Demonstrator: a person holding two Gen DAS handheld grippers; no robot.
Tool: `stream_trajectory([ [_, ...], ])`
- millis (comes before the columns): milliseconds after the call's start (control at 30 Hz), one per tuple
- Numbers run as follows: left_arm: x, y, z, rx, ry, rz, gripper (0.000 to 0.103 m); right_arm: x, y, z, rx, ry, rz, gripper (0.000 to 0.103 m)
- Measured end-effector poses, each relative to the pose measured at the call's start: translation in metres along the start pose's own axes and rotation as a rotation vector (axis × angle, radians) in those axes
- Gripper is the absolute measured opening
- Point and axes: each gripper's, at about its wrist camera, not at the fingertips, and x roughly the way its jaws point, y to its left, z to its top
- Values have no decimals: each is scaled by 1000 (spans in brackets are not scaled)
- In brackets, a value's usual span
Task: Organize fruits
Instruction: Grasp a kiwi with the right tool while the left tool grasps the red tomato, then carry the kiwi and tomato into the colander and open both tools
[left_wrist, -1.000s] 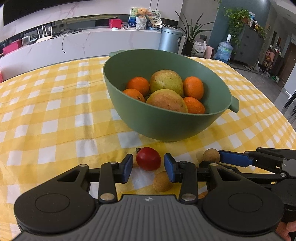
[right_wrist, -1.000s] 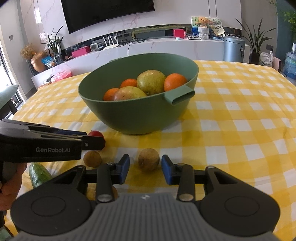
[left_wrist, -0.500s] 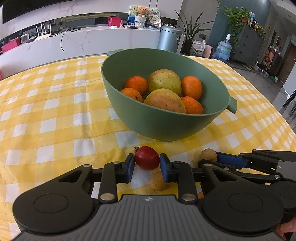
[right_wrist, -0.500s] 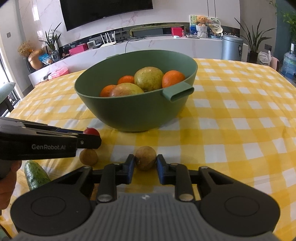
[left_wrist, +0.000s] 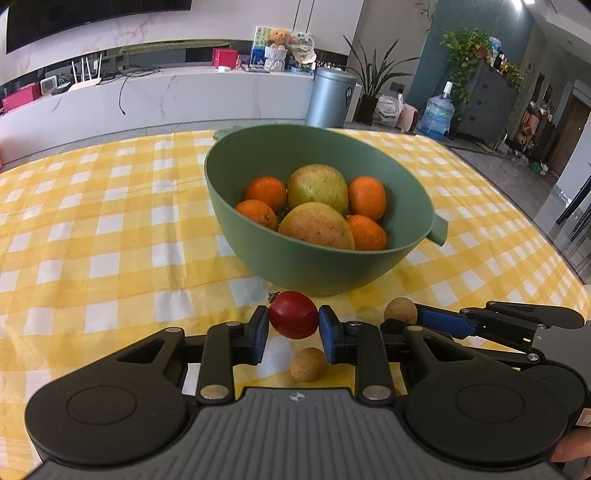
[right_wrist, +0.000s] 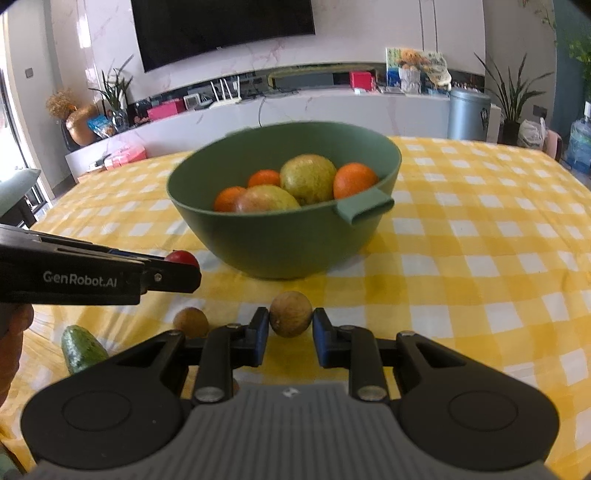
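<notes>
Both tongs are clamped: left gripper (left_wrist: 293, 325) on a tomato (left_wrist: 293, 314), right gripper (right_wrist: 289, 326) on a brown fruit (right_wrist: 290, 314), just before the bowl (left_wrist: 303, 266). Only the right view shows a cucumber (right_wrist: 83, 349).

Wide open checked cloth (right_wrist: 480, 258) right and left of the green bowl (right_wrist: 280, 243), but straight ahead blocked by its wall, with a loose brown fruit (left_wrist: 308, 364) and cucumber (right_wrist: 83, 349) cluttering the near side.
</notes>
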Motion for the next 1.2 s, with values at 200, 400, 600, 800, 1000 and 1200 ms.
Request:
stream_trajectory([
  [200, -18, 0, 5, -7, -60, -16, 32, -15, 6, 3, -35, -73, 11, 22],
  [400, -32, -2, 17, -18, -133, -33, 32, -31, 9, 6, -63, -136, 13, 22],
  [600, -37, -5, 34, -13, -195, -46, 33, -42, 11, 16, -70, -207, 18, 22],
  [800, -27, -5, 45, -18, -229, -45, 33, -40, 10, 33, -82, -242, 4, 22],
  [1000, -14, -2, 51, -28, -230, -26, 32, -22, 4, 48, -59, -228, -26, 22],
  [1200, -3, -4, 55, -4, -222, -12, 32, -6, 3, 52, -51, -202, -35, 22],
])
